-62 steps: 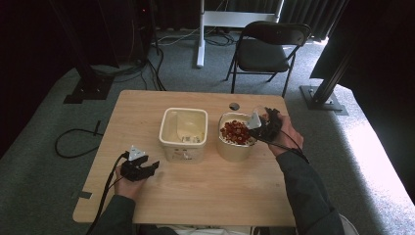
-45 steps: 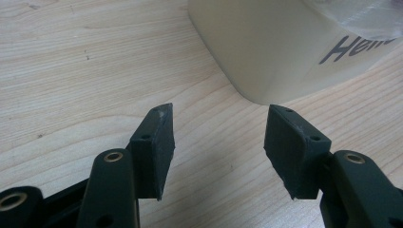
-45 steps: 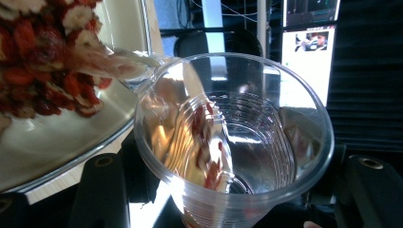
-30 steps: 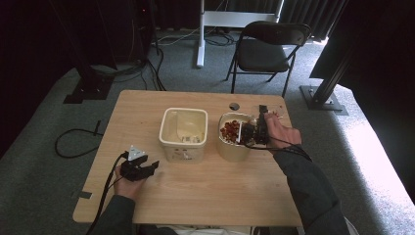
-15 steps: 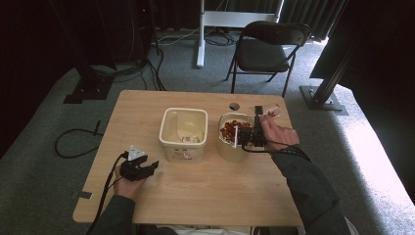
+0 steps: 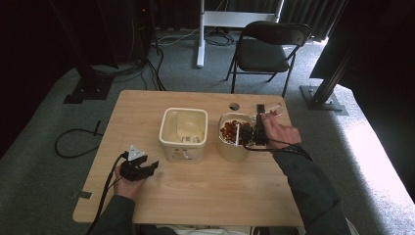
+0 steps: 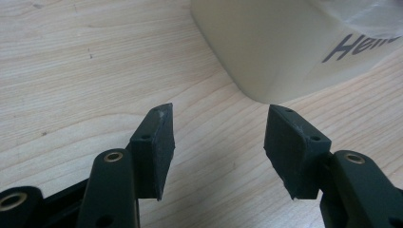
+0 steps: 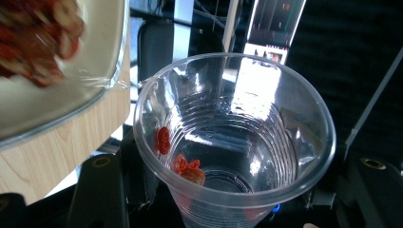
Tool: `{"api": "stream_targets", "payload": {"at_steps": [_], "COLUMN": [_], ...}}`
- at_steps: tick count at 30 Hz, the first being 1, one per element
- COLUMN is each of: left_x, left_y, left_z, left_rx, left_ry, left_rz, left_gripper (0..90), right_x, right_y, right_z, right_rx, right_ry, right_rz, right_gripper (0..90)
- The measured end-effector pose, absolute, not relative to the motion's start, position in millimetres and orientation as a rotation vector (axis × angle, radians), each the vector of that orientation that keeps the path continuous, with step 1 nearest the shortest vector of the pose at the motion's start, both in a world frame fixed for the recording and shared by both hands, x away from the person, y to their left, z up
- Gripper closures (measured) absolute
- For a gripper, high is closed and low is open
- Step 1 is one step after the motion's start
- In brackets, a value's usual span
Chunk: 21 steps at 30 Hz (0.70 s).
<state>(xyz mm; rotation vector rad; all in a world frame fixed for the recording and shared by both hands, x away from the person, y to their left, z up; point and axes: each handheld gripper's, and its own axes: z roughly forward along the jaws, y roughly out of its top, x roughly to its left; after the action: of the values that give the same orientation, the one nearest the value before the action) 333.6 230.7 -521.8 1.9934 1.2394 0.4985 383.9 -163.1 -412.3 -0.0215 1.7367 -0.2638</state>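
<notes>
Right hand-held gripper (image 6: 244, 133) clamps a clear cup (image 8: 234, 142) over the filled tub (image 6: 232, 143).
Left hand-held gripper (image 7: 218, 142) gapes empty, cream tub (image 7: 285, 42) just ahead.

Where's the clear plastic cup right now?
The clear plastic cup sits in the right tool, held on its side over the tub of red pieces, right of the empty tub.

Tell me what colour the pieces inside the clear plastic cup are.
Red-orange pieces cling low inside the clear plastic cup, best seen in the right gripper view.
</notes>
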Motion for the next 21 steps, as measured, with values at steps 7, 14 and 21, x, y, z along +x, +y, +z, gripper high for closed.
{"api": "stream_targets", "payload": {"at_steps": [7,14,21], "left_x": [333.1,333.6,334.0], "left_y": [230.6,229.6,227.8], "left_z": [-521.6,-522.1,-522.6], "left_rx": [1.997,2.000,2.007], "left_ry": [1.239,1.239,1.235], "left_rz": [0.503,0.504,0.501], "left_gripper": [44.4,44.4,44.3], "right_x": [386.5,383.5,380.0], "right_y": [-166.8,-165.0,-162.9], "right_z": [-408.6,-408.9,-414.1], "right_rx": [0.013,-0.006,-0.030], "right_ry": [1.734,1.734,1.742], "right_rz": [-0.253,-0.240,-0.237], "right_gripper": [35.8,35.8,35.8]}}
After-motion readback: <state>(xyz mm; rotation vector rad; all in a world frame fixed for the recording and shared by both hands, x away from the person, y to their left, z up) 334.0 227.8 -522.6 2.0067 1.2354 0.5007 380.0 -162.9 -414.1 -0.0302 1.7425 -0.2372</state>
